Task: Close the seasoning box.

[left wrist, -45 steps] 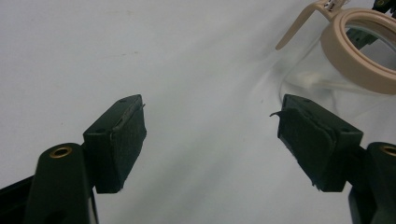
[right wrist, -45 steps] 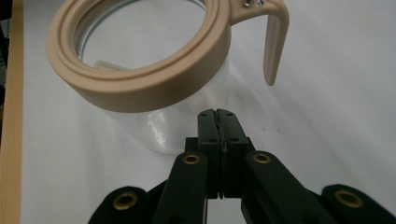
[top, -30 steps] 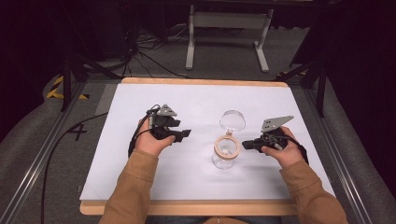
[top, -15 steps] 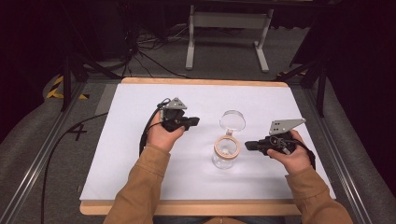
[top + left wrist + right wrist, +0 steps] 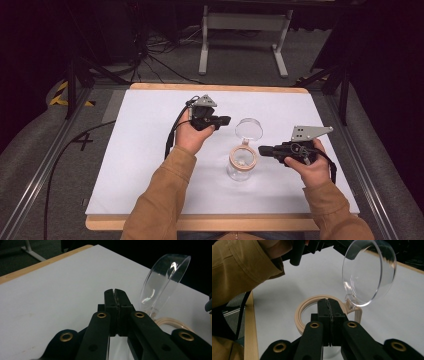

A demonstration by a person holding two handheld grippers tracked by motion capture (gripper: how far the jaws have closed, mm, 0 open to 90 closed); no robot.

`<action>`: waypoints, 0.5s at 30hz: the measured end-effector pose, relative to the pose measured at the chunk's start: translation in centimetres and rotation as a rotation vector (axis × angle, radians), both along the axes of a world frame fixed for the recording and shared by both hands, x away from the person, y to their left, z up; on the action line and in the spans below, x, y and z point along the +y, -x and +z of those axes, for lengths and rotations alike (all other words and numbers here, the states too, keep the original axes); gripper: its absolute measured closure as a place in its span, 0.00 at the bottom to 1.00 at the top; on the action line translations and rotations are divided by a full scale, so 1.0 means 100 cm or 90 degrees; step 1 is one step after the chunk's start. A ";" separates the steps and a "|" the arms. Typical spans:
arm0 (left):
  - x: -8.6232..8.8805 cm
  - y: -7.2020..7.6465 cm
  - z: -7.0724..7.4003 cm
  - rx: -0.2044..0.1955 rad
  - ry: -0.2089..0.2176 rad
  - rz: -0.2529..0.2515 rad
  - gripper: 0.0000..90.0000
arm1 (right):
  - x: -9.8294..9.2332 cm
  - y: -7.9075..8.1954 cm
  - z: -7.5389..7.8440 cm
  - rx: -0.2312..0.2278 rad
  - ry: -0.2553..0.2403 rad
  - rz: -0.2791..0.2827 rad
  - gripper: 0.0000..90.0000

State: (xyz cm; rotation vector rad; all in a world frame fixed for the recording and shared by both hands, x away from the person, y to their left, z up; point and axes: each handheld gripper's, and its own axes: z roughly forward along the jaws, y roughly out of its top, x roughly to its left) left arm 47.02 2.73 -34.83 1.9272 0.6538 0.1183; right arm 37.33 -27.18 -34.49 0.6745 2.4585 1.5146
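A clear jar (image 5: 241,163) with a tan rim stands open at the middle of the white table (image 5: 135,150), its hinged lid (image 5: 249,129) tipped up behind it. The left gripper (image 5: 223,120), jaws pressed together on nothing, hangs just left of the lid. The right gripper (image 5: 263,149), also pinched empty, points at the jar's rim from just right; cables and a metal stand (image 5: 242,37) lie beyond the table.

The jar (image 5: 329,322) — its body hidden behind the right gripper's fingers (image 5: 329,307) — shows just its rim.

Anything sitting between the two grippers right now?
Yes: the clear jar with its lid flipped open, between left gripper and right gripper, high view.
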 end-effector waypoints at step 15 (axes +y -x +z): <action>-0.016 -0.001 -0.002 -0.019 0.011 -0.049 0.99 | 0.009 -0.002 -0.004 -0.005 -0.016 -0.007 1.00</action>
